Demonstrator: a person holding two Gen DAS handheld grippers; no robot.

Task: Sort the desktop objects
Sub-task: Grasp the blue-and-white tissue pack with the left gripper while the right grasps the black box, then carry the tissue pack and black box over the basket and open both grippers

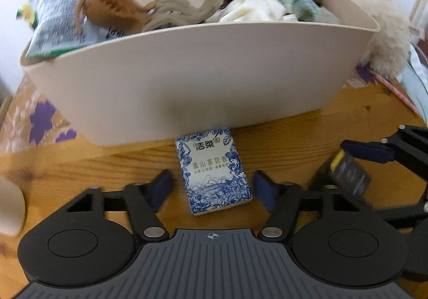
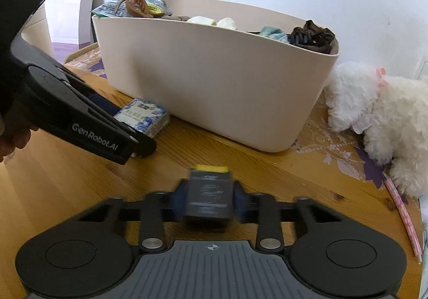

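Note:
A blue-and-white tissue pack (image 1: 214,173) lies flat on the wooden table just in front of the beige bin (image 1: 187,79). My left gripper (image 1: 212,181) straddles the pack, open, with a small gap at each pad. In the right wrist view the same pack (image 2: 144,114) shows behind the left gripper's fingers (image 2: 139,142). My right gripper (image 2: 210,198) is shut on a small dark box with a yellow top (image 2: 210,192), held just above the table. From the left wrist view that box (image 1: 345,176) sits to the right.
The bin (image 2: 214,79) holds a snack bag (image 1: 56,20), a brown hair claw (image 1: 107,7), cloths and a dark scrunchie (image 2: 313,34). A white plush toy (image 2: 374,117) lies right of it on a patterned mat. A pink pen (image 2: 401,213) is near the right edge, a cream cup (image 1: 10,208) at far left.

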